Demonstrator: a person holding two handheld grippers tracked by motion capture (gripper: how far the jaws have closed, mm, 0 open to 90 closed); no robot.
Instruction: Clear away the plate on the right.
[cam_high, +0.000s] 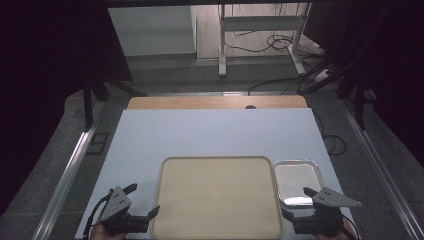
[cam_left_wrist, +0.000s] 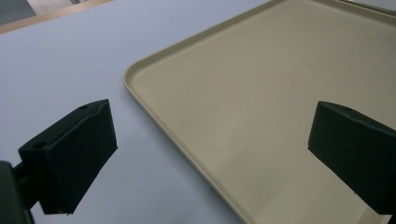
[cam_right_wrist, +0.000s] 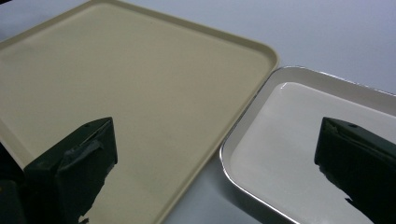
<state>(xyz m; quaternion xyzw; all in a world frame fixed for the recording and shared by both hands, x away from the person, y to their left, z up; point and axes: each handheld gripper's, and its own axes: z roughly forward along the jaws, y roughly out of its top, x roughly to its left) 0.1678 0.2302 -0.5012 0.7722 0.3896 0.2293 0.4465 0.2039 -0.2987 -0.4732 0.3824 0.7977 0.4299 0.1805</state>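
The large beige plastic tray (cam_high: 217, 197) lies near-centre on the worktop (cam_high: 210, 132), the small shiny metal tray (cam_high: 297, 180) touching its right. Both look stiff, light, slippery; grip rims. Left tongs (cam_high: 142, 200) and right tongs (cam_high: 297, 202) spread, empty.

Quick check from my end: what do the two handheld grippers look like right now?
Both the left gripper and the right gripper are black, each with two blocky, wedge-shaped jaws and a grey three-cornered plate with small holes on top. A dark cable trails from the left one.

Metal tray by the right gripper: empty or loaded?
Empty. The metal tray lies flat beside the beige tray, and the right gripper view shows its bare shiny floor, nothing in it.
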